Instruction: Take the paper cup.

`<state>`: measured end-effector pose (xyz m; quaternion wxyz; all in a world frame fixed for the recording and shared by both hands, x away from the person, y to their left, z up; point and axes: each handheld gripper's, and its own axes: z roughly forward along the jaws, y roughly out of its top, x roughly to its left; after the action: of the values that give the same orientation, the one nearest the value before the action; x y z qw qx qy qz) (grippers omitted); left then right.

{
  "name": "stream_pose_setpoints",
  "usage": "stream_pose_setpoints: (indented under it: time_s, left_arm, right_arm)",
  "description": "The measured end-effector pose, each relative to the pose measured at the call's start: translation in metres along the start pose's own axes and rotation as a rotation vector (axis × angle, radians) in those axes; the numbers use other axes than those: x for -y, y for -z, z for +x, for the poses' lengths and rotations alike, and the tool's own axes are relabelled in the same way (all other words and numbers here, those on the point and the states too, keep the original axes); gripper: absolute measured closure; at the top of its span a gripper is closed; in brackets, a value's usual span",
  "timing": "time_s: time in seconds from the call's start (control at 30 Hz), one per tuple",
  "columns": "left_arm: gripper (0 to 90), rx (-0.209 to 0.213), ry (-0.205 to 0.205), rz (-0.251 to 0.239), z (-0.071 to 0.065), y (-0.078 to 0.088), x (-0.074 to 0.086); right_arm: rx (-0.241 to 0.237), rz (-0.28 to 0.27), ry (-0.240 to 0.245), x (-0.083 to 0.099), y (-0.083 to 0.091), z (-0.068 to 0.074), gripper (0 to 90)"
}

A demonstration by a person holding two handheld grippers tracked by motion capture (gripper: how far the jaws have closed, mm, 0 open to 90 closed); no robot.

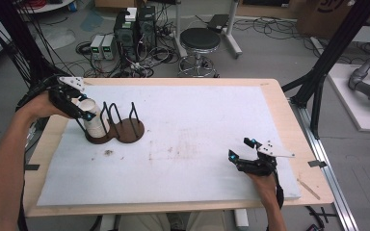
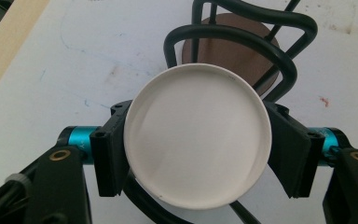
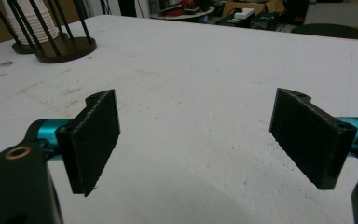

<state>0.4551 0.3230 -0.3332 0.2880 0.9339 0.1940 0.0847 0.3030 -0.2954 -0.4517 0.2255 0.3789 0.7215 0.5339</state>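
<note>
Left hand-held gripper (image 2: 196,149) has its two black jaws pressed against opposite sides of a white paper cup (image 2: 197,135), clamped on it near the rim. From the high view that cup (image 1: 92,119) is the top of a stack standing in the left bay of a dark wire cup rack (image 1: 117,126), which sits on the white mat (image 1: 188,139) toward the left end of the counter (image 1: 274,96). How many cups are in the stack I cannot tell. The rack has two round brown bases side by side; the right one is bare, and black wire loops rise around both bays, curving close past the cup on its far side in the left gripper view.

Right hand-held gripper (image 1: 243,151) rests low over the mat near the right front corner, well apart from the rack, its jaws spread wide with nothing between them; bare mat shows in the gap (image 3: 193,140).

Beyond the counter stand one round black stool (image 1: 200,41), computer boxes with a tangle of cables (image 1: 135,29) on the floor, and black frame struts at either side
</note>
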Motion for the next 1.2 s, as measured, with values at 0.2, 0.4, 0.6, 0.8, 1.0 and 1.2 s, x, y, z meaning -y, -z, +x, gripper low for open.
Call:
stream_pose_setpoints:
  time_s: [0.2,0.4,0.6,0.8,1.0,1.2]
  left_arm:
    - [31.4,-0.001,0.01,-0.002,0.0,0.0,0.0]
    - [32.0,0.003,0.03,-0.011,0.0,0.001,-0.001]
    - [32.1,0.004,0.026,-0.013,0.0,0.002,-0.001]
    - [32.3,0.001,0.033,-0.029,-0.001,0.005,-0.001]
    - [32.6,-0.005,0.042,-0.041,-0.002,0.009,0.0]
    - [33.7,-0.018,0.045,-0.047,-0.003,0.02,-0.007]
  right_arm:
    - [0.001,-0.001,0.002,0.0,-0.001,0.0,16.4]
    - [0.001,-0.001,0.004,0.0,-0.001,0.0,16.4]
    - [0.002,0.001,0.005,0.0,-0.001,-0.001,16.3]
    - [0.001,0.003,0.004,0.0,-0.001,0.0,16.4]
    - [0.0,0.009,0.004,0.0,-0.001,0.0,16.3]
    - [0.001,0.014,0.004,-0.001,-0.002,0.0,16.4]
